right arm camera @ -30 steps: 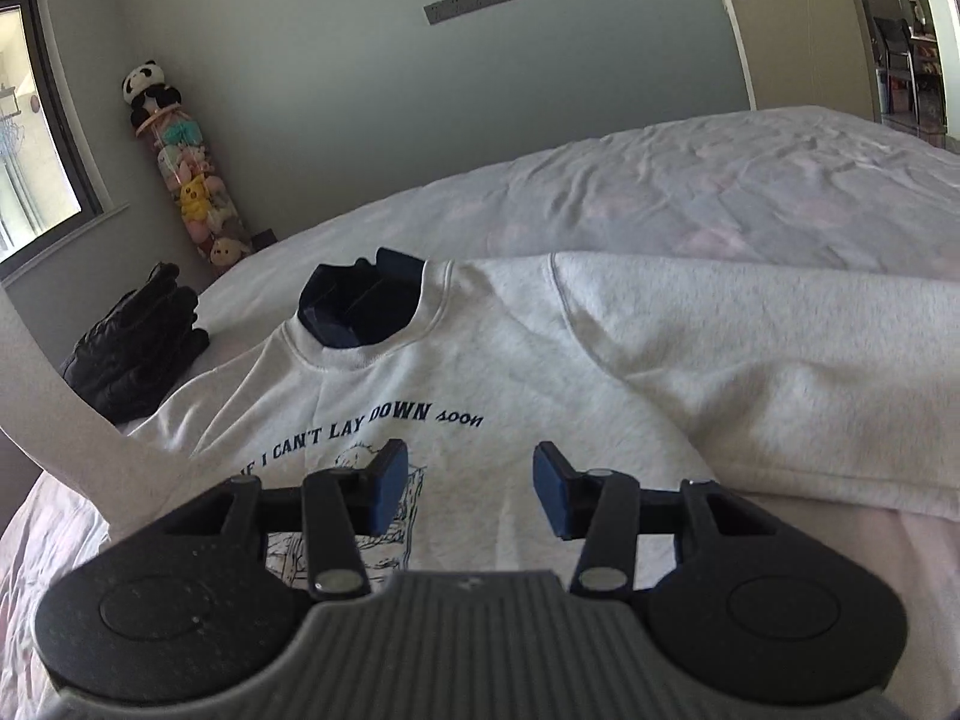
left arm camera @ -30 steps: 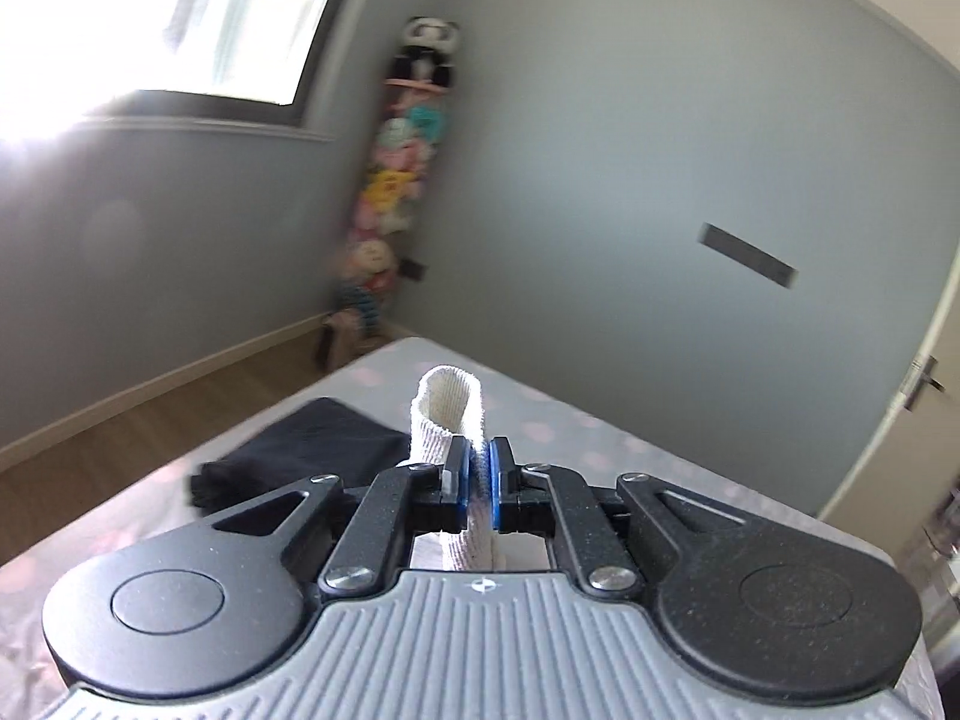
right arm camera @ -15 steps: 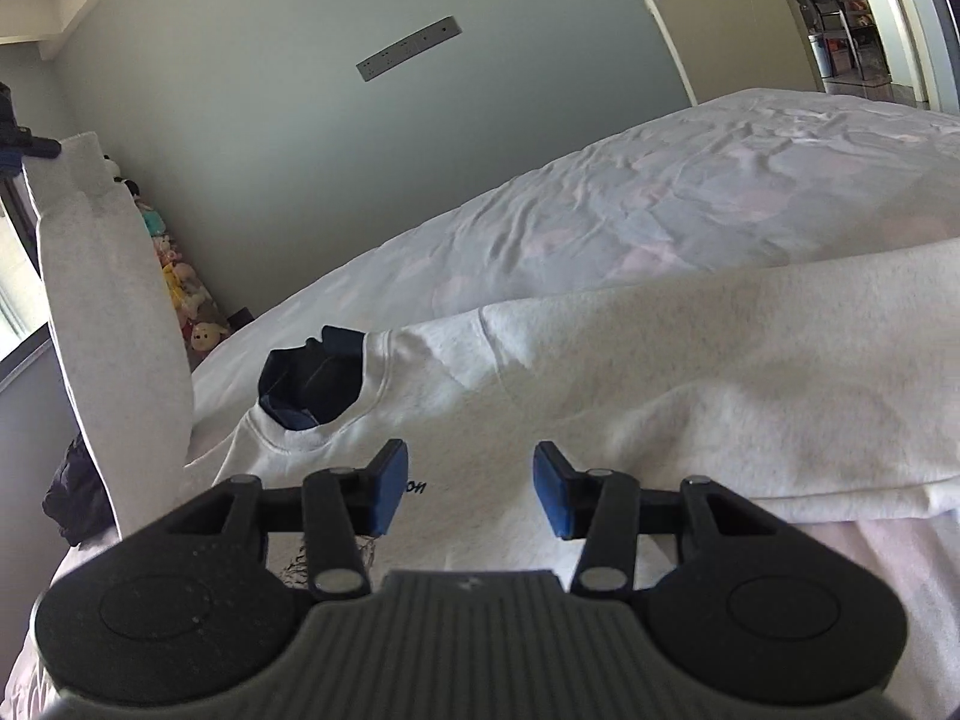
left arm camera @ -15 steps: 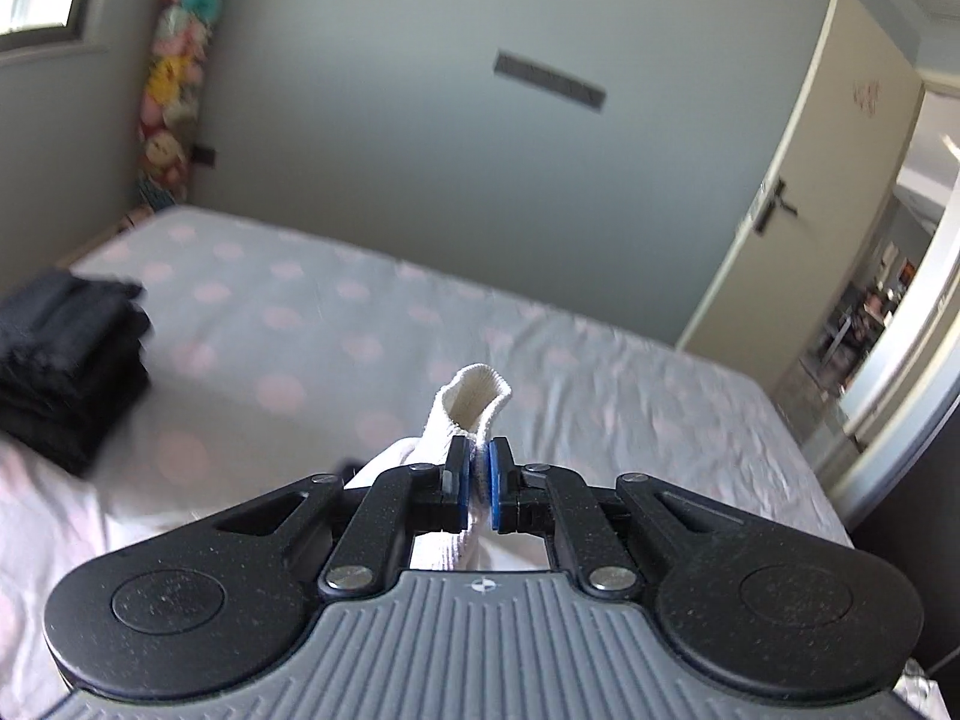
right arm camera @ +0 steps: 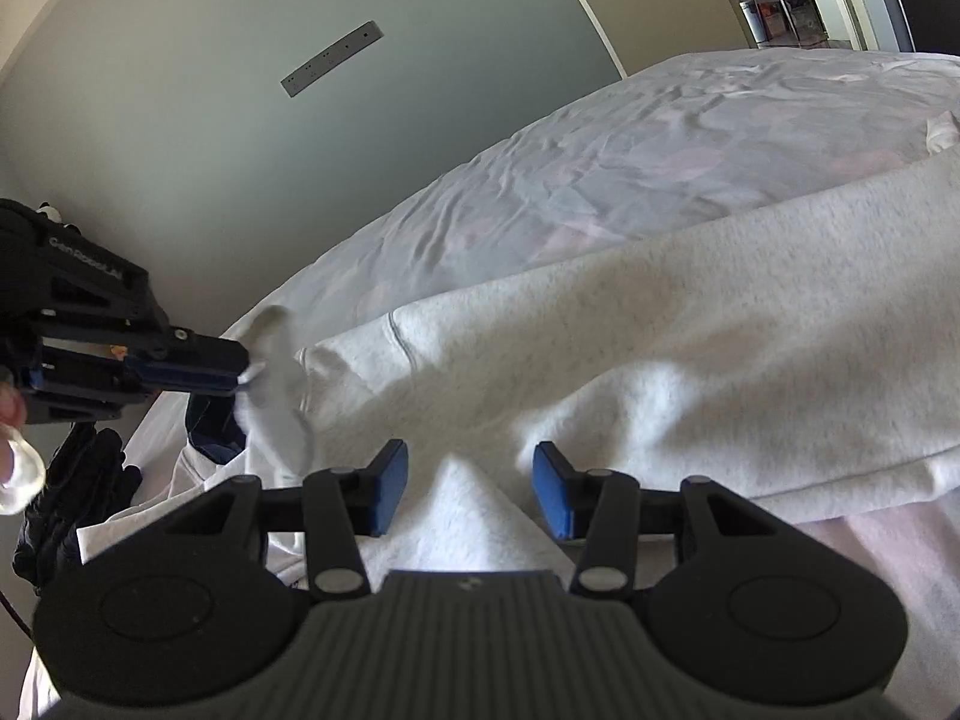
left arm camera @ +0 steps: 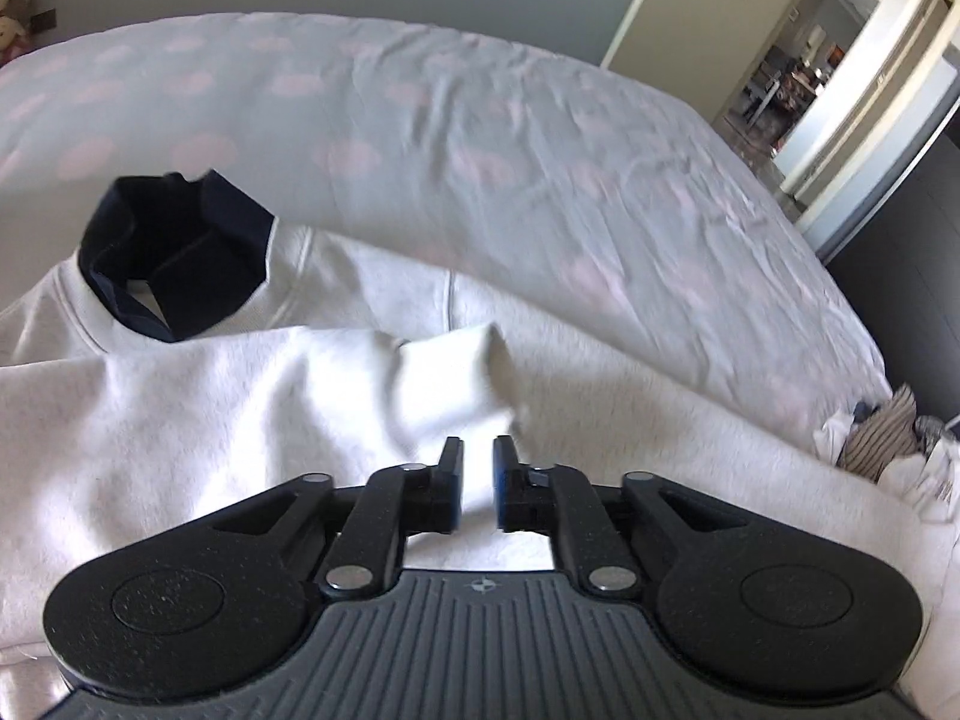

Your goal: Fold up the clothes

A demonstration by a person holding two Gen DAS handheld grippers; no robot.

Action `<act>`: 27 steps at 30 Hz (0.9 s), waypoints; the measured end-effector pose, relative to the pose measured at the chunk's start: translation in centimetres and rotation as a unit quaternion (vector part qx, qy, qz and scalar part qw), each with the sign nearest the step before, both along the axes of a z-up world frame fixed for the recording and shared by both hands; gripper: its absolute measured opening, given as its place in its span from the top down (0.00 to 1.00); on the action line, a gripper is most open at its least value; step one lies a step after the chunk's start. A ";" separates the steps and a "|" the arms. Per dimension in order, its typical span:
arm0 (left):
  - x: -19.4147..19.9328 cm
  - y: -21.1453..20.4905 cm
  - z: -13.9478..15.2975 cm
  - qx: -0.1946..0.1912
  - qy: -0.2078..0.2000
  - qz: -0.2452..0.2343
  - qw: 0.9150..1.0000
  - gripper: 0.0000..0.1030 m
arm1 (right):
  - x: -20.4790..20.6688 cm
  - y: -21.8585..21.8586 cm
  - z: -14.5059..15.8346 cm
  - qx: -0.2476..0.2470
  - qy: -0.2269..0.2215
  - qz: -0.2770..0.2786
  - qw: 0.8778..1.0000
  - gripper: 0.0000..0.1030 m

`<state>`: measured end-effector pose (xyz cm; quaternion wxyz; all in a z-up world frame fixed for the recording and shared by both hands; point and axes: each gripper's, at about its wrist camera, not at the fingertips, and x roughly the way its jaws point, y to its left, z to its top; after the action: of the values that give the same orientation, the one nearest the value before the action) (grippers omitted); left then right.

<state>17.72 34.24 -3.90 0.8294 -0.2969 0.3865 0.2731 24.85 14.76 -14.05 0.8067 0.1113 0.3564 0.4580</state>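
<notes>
A black folded pile point(right arm camera: 66, 492) sits at the bed's point(left arm camera: 540, 138) left edge. The white sweatshirt point(left arm camera: 180, 420) lies spread across the near side. The left gripper point(left arm camera: 477, 480) is opening, sleeve cuff point(left arm camera: 456, 372) slipping out. The right gripper point(right arm camera: 471, 489) hovers half-open above the sweatshirt, empty.

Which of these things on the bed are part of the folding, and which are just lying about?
Part of the job:
- white sweatshirt
- its sleeve cuff, between the opening fingers of the left gripper
- right gripper, open above the sweatshirt

Lying about:
- dark folded clothes
- crumpled laundry
- bedsheet
</notes>
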 end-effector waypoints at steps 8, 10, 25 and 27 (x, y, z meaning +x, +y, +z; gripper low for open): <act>-8.9 0.3 1.1 0.088 0.019 0.006 0.996 0.55 | -0.3 1.0 -0.1 0.027 0.002 0.036 0.999 0.52; -12.8 0.1 0.8 0.126 0.043 0.021 0.991 0.51 | -0.5 1.5 -0.2 0.027 0.008 0.048 0.998 0.56; -29.6 -1.0 -9.3 0.330 0.249 0.016 0.910 0.41 | 0.4 7.3 -1.6 0.026 0.068 0.071 0.995 0.60; -29.3 -1.4 -10.5 0.363 0.256 0.003 0.896 0.41 | 1.1 7.4 -2.6 0.022 0.097 0.060 0.993 0.60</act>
<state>-11.57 32.89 -14.38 0.7513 0.1042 0.4582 0.4635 25.99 22.21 -16.64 0.7368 0.1517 0.4287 0.5003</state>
